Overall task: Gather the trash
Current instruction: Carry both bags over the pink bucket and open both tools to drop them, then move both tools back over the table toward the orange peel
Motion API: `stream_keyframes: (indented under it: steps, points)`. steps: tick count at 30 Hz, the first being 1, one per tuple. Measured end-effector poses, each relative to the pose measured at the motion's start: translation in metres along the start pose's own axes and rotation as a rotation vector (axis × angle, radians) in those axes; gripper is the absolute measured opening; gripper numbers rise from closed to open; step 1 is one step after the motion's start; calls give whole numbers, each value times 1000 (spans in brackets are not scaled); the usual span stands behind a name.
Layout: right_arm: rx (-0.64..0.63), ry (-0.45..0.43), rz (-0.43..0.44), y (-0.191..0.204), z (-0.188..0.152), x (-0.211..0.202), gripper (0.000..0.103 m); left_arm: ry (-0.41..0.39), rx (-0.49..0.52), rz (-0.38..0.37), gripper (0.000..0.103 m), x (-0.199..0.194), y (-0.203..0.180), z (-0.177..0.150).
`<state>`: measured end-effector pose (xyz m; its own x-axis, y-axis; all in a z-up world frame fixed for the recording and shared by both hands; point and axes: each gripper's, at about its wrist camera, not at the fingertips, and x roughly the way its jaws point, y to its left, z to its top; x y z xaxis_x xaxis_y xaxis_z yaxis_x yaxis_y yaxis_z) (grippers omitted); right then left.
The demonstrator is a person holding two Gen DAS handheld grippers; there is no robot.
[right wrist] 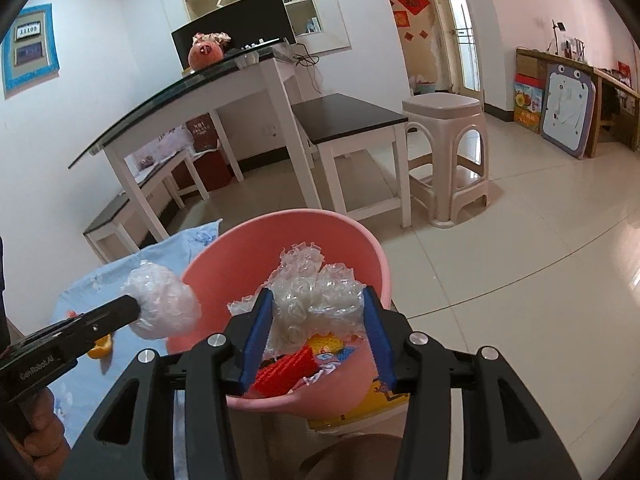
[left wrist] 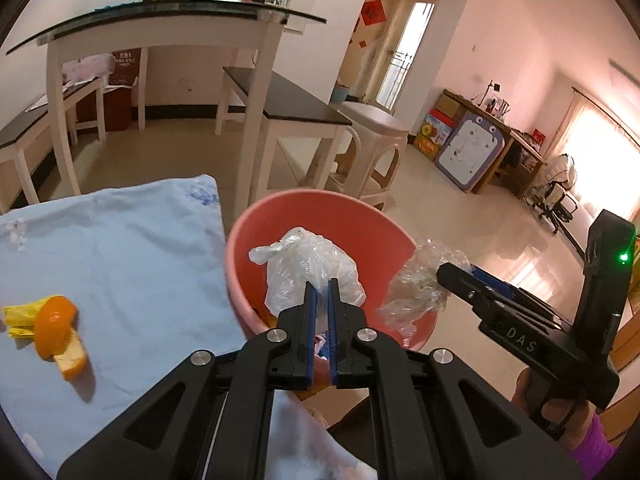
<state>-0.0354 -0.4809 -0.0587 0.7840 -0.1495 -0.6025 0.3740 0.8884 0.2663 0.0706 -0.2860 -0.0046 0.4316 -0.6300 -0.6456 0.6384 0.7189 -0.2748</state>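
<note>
A pink basin (left wrist: 320, 204) (right wrist: 280, 218) stands beside the blue cloth, with a red ridged piece (right wrist: 288, 368) and coloured wrappers lying in it. My left gripper (left wrist: 322, 286) (right wrist: 134, 306) is shut on a white plastic bag (left wrist: 308, 264) (right wrist: 164, 308), which hangs over the basin's left side. My right gripper (right wrist: 318, 298) (left wrist: 444, 276) is shut on a wad of clear bubble wrap (right wrist: 308, 276) (left wrist: 420, 284), held above the basin near its right rim. Orange peel (left wrist: 56, 328) and a yellow scrap (left wrist: 20, 316) lie on the cloth.
The blue cloth (left wrist: 120, 248) covers the near surface to the left of the basin. Behind stand a white glass-topped table (right wrist: 224, 92), dark-topped benches (right wrist: 348, 114) and a beige plastic stool (right wrist: 444, 128). Tiled floor (right wrist: 520, 240) stretches away on the right.
</note>
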Motion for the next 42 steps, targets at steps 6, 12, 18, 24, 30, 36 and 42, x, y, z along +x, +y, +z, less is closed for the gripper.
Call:
stream_keyframes:
  steps: [6,12,18,24,30,36,42]
  points:
    - [-26,11,-6,6,-1,11,46,-14,15,1,5,8,-4,1]
    - [-45,14,-13,10,-1,17,47,0,-5,-6,21,14,-1,4]
    - [-47,11,-2,15,0,17,55,-17,-7,-17,42,8,-2,2]
    - [-60,-1,-2,19,2,14,59,-25,-7,-11,42,4,-3,3]
    - [-59,-4,11,19,-1,6,59,-31,-25,9,42,-4,1,1]
    - [-60,4,44,27,-6,-3,59,-23,-14,59,42,-15,5,-7]
    - [-97,11,87,53,-8,-9,59,-27,-33,134,42,-36,21,-15]
